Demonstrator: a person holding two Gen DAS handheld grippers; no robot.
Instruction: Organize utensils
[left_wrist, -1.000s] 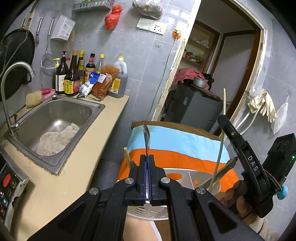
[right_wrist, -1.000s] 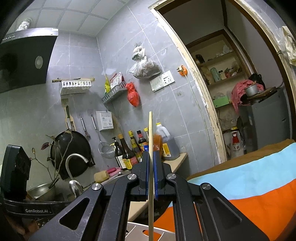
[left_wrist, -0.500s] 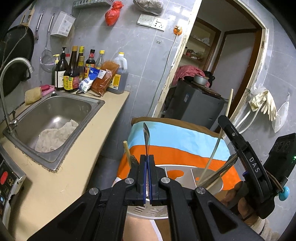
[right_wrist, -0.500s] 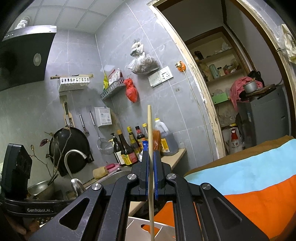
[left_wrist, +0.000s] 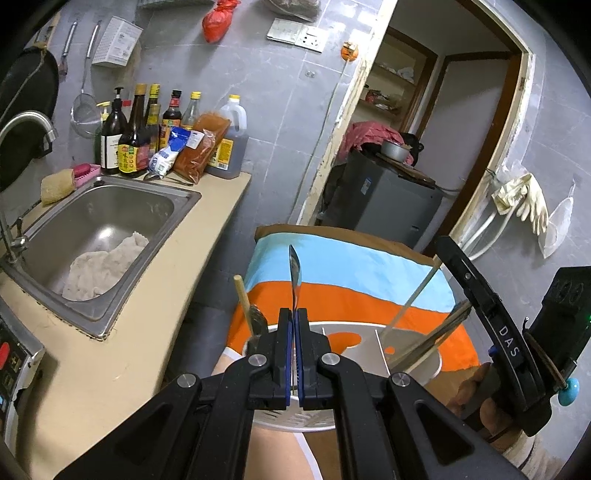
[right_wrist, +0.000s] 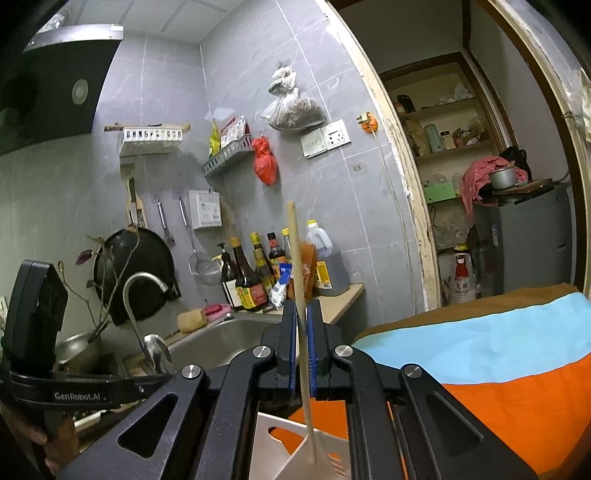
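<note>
My left gripper (left_wrist: 294, 354) is clamped tight on a metal spoon (left_wrist: 294, 275), which stands upright above the white utensil holder (left_wrist: 424, 369) sitting on the orange and blue striped cloth (left_wrist: 351, 273). My right gripper (right_wrist: 303, 350) has a wooden chopstick (right_wrist: 297, 266) between its pads, a little tilted, lower end down in the holder (right_wrist: 273, 439); the jaws are barely apart and I can't tell if they're pinching it. More chopsticks and a wooden-handled utensil (left_wrist: 243, 299) already sit in the holder.

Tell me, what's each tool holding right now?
Left tool shut on upright metal spoon. Right tool around pale wooden chopstick, over white plastic utensil holder. Nothing in the way.
</note>
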